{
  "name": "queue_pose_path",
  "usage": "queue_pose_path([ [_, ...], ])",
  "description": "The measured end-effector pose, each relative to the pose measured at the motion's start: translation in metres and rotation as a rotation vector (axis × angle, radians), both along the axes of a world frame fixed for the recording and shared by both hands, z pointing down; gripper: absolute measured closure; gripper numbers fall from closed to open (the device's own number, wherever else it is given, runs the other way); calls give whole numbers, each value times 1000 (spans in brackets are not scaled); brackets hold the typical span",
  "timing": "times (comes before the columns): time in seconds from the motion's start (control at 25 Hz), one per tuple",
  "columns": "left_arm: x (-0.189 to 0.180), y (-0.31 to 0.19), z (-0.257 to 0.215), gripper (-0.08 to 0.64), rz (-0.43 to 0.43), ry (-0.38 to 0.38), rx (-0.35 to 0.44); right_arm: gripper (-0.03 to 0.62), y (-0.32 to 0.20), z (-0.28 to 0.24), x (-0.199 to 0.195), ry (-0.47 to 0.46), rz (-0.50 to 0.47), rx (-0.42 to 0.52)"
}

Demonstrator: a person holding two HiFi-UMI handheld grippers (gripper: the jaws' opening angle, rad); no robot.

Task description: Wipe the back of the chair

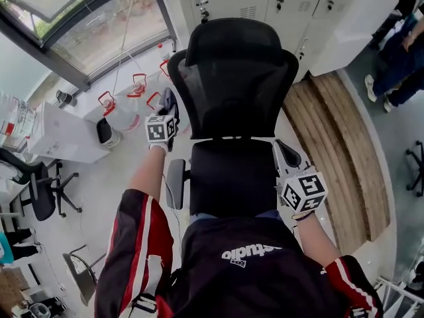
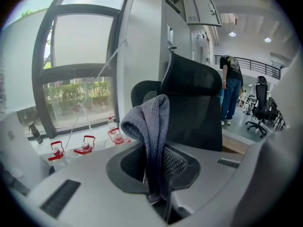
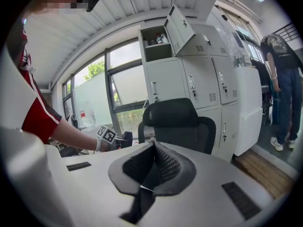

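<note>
Left gripper (image 2: 158, 186) clamps grey cloth (image 2: 149, 122) beside chair (image 1: 232, 85)

Woven cloth (image 2: 151, 124); seemingly mesh chair back (image 1: 232, 98)

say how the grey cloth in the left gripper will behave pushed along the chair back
The grey cloth looks floppy: it droops over itself above the left gripper, so it'll likely bunch or fold when pushed. It's probably light, and its textured weave should drag on the mesh of the chair back rather than slide.

The chair (image 1: 232, 85) hides its own base; bystander (image 1: 397, 55) cropped.
</note>
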State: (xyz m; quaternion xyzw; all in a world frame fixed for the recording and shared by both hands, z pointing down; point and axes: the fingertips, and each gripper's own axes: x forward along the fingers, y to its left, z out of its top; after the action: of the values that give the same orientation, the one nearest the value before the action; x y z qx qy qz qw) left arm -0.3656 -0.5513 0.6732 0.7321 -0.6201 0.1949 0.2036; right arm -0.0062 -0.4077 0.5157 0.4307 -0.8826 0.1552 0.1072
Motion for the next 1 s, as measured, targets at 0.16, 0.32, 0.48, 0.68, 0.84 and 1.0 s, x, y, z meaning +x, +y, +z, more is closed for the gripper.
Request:
queue_pose_path([
  [0.16, -4, -21, 21, 505, -16, 3, -23, 595, -7, 11, 6, 24, 11, -20],
  [0.32, 2, -38, 39, 505, -3, -36, -50, 595, -14, 13, 21, 32, 36, -23],
  [0.48, 9, -49, 53, 505, -14, -41, -79, 595, -15, 17, 38, 28, 66, -36],
  [0.68, 34, -65, 58, 505, -2, -41, -91, 595, -18, 18, 60, 23, 105, -47],
  [0.84, 64, -77, 61, 505, 25, -36, -88, 595, -20, 19, 75, 15, 129, -47],
  [1.0, 106, -87, 62, 505, 88, -25, -81, 595, -18, 20, 87, 2, 153, -49],
])
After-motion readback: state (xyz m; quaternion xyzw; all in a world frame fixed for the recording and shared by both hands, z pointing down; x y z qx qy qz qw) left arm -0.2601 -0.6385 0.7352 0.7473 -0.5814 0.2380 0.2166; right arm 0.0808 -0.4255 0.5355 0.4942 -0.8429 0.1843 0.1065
